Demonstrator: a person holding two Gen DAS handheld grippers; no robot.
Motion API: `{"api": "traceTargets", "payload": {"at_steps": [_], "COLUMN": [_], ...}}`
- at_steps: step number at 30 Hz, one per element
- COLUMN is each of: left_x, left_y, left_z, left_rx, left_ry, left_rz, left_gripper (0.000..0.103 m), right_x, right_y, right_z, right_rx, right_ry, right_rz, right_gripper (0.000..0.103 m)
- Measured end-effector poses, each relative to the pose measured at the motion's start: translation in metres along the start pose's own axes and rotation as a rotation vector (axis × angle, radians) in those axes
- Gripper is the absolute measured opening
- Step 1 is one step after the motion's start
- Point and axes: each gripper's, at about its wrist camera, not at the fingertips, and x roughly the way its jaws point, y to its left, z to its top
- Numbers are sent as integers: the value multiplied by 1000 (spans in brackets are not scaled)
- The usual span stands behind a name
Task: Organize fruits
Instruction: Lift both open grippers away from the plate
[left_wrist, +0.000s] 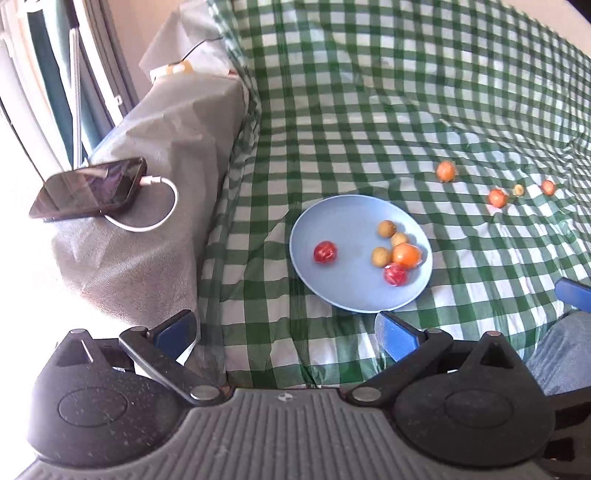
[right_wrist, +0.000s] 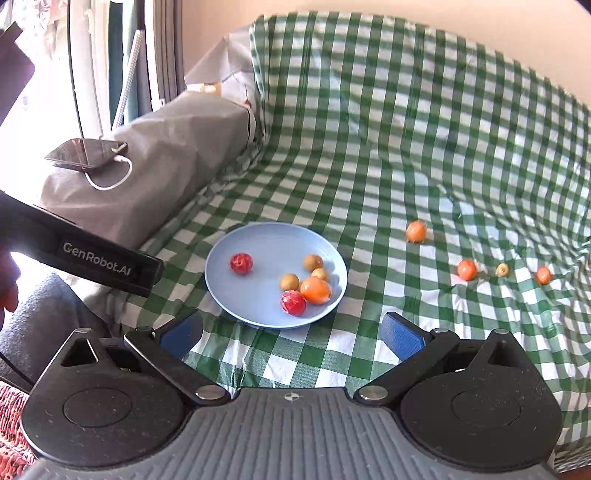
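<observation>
A light blue plate (left_wrist: 343, 221) (right_wrist: 266, 240) lies on the green checked cloth. It holds two red fruits (left_wrist: 325, 252) (right_wrist: 293, 302), one orange fruit (left_wrist: 406, 255) (right_wrist: 315, 290) and three small brown fruits (left_wrist: 381, 256) (right_wrist: 289, 282). Right of the plate, loose on the cloth, lie three orange fruits (left_wrist: 446, 171) (right_wrist: 416, 231) and one small yellowish fruit (left_wrist: 518, 189) (right_wrist: 502, 270). My left gripper (left_wrist: 288, 332) is open and empty, just short of the plate's near rim. My right gripper (right_wrist: 291, 336) is open and empty, near the plate's front edge.
A grey covered armrest (left_wrist: 155, 177) (right_wrist: 155, 155) at the left carries a phone (left_wrist: 88, 188) (right_wrist: 86, 153) on a white cable. The left gripper's body (right_wrist: 92, 254) crosses the left of the right wrist view. The cloth (left_wrist: 406, 92) rises up the backrest behind.
</observation>
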Motion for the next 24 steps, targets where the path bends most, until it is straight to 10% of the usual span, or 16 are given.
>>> {"api": "traceTargets", "payload": {"at_steps": [24], "left_x": [-35], "left_y": [1], "left_z": [-8], "left_rx": [-18], "left_ry": [-54], "left_rz": [-15], "left_gripper": [103], "right_x": [-37], "right_y": [5], "right_z": [-3], "right_rx": [18], "right_ry": [-98], "right_rz": [-35], "right_gripper": [102]}}
